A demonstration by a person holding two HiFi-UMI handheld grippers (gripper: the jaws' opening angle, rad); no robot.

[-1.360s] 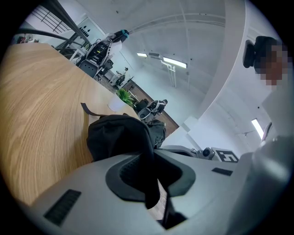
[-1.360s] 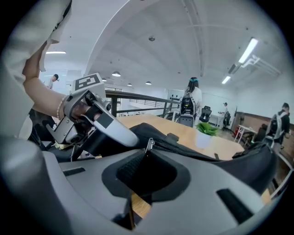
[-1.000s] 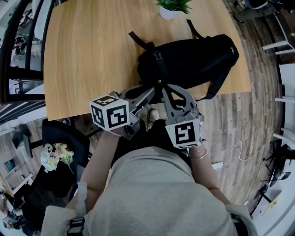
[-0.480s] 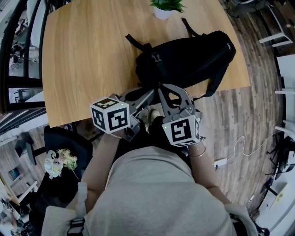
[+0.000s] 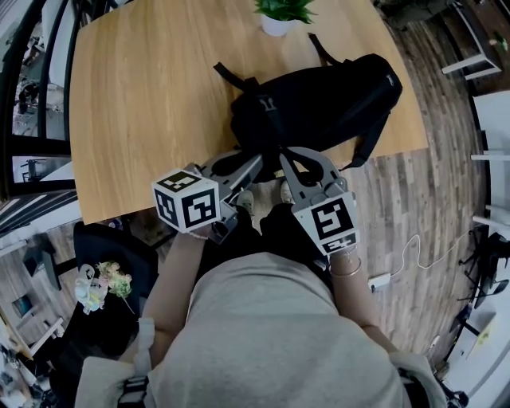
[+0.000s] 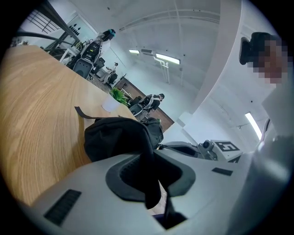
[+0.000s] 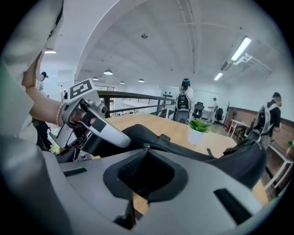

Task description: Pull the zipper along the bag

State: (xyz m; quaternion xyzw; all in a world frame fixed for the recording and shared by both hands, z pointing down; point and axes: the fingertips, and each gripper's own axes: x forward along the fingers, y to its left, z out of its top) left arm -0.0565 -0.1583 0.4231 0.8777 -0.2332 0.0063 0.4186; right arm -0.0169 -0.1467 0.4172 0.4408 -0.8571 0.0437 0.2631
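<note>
Zipper work has hardly begun, I judge. My left gripper (image 6: 146, 160) pinches a fold of the black bag (image 5: 319, 96) between its jaws. My right gripper (image 7: 146, 151) has just been closing, jaws now together on the zipper pull (image 7: 146, 147) at its tips. Nearly the whole track remains.

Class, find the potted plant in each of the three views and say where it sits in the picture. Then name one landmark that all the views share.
Head view: the potted plant is at the top edge, just right of centre.
Left gripper view: the plant is left of centre, above mid-height.
Right gripper view: the plant is right of centre, just below mid-height.
Shared landmark: the black backpack, which lies nearer the camera than the plant in every view.
</note>
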